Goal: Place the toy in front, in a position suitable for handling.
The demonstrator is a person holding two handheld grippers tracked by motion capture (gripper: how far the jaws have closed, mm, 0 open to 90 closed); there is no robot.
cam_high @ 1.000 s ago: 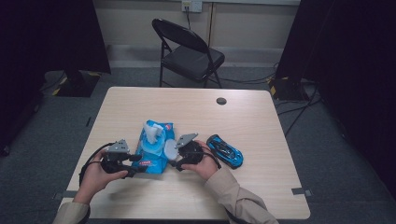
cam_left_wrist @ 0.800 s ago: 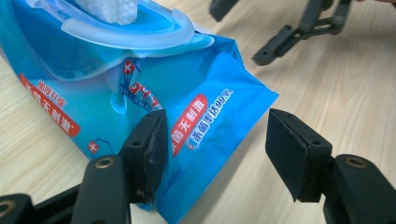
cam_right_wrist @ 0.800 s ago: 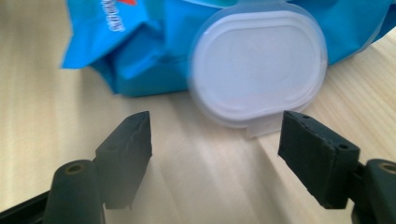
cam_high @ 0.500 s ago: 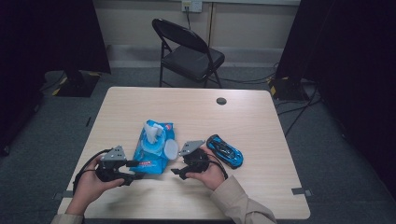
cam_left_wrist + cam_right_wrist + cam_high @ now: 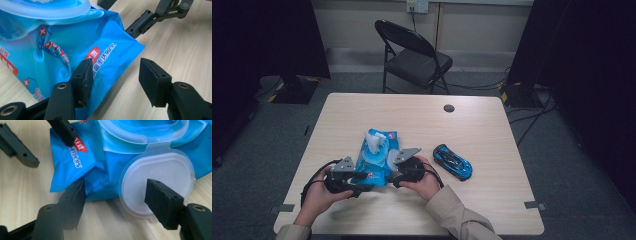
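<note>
Wipes pack (image 5: 62, 47): glossy crinkled plastic film (translucent lid); table (image 5: 492, 130): matt pale wood-grain.

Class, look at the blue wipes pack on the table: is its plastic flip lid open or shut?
Open. The clear lid is folded back off the wipes pack, lying flat beside the opening's rim, and a white wipe sticks up from the opening.
</note>
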